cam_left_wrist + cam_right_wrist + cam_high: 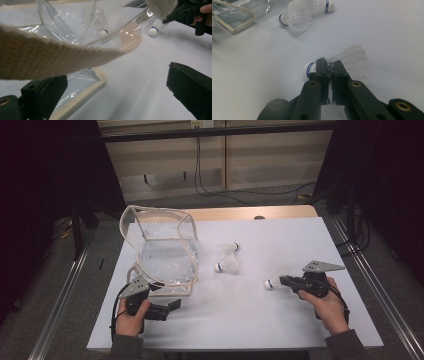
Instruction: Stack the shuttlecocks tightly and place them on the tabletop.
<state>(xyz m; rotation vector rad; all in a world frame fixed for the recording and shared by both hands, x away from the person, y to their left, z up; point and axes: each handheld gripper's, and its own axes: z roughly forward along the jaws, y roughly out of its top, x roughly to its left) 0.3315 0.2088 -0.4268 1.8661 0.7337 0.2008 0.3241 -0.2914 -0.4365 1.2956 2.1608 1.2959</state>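
Right gripper point(328, 65), jaws clamped on a feather shuttlecock point(347, 60) lying on the white table point(280, 320); its blue cork band bears white lettering too blurred to read. Left gripper point(167, 309), jaws wide apart, rests beside the clear plastic bag point(167, 255). Two further shuttlecocks point(227, 257) lie between bag and right gripper.

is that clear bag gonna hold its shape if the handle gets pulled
Probably not: the clear bag has thin, crinkled film walls and a wavy rim, so it likely sags. It looks empty, hence light, and may slide on the smooth table.

Black claws point(331, 65) (brass screws), grey plates, grey sleeves.
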